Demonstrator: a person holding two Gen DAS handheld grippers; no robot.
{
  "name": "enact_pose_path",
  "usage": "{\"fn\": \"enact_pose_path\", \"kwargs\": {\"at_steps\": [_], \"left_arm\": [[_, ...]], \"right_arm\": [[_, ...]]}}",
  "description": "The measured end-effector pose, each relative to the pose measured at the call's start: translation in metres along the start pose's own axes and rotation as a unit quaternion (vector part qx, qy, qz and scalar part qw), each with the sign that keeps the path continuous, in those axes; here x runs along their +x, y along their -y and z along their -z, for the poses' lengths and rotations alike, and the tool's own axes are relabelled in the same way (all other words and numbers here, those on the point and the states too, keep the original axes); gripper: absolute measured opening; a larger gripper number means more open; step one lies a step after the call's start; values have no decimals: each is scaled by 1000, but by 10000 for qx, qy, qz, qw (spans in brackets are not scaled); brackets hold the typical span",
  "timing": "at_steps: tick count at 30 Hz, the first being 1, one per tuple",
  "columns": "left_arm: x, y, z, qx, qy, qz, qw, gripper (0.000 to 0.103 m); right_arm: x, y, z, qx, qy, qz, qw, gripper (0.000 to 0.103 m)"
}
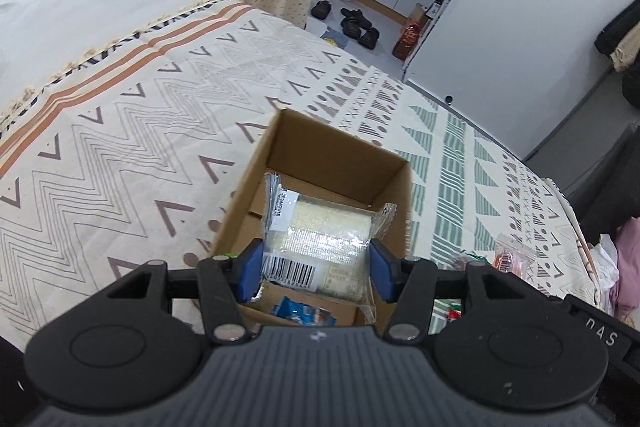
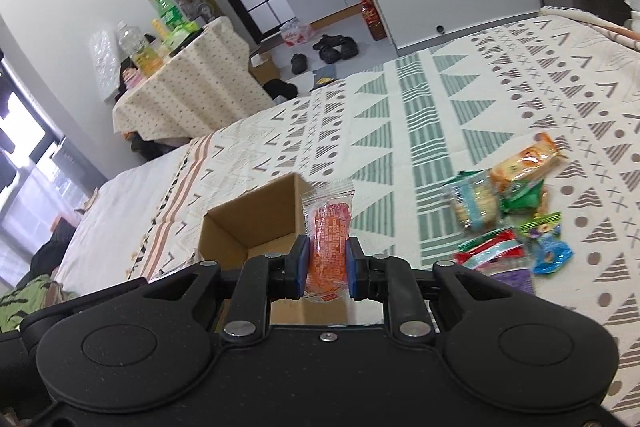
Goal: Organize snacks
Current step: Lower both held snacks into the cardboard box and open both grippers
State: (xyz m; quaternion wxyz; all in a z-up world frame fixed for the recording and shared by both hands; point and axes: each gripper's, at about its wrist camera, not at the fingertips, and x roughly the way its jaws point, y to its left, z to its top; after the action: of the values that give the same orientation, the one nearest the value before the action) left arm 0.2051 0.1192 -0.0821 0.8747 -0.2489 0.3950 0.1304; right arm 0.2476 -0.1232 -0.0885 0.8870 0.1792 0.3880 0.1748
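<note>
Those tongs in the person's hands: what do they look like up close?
Both look alike. The left tongs and the right tongs have matte black plastic bodies, two round discs at the sides, silver screws at the pivots, and blue pads inside black fingers. The left body is ribbed. No cables or sleeves show.

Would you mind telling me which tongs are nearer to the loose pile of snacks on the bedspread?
Right. The right tongs, shut on an orange packet, have the snack pile just to their right. The left tongs hold a clear cracker pack over the cardboard box, farther away.

Upside-down letters "SVU" on the left gripper (image 1: 316, 267) body; barcode on the clear cracker packet (image 1: 320, 247), unreadable.
</note>
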Motion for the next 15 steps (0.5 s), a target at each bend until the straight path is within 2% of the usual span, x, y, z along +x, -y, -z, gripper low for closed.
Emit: {"fn": "enact_pose_path", "kwargs": {"at_steps": [9,15], "left_arm": [[2,-17,-7,-329,95,191,9992,61],[-4,-21,-11,-322,202,31,9993,69]], "right_arm": [[19,-29,6,-160,-195,-82,9996,19],[28,-45,9,-234,-278,-164,9992,19]]}}
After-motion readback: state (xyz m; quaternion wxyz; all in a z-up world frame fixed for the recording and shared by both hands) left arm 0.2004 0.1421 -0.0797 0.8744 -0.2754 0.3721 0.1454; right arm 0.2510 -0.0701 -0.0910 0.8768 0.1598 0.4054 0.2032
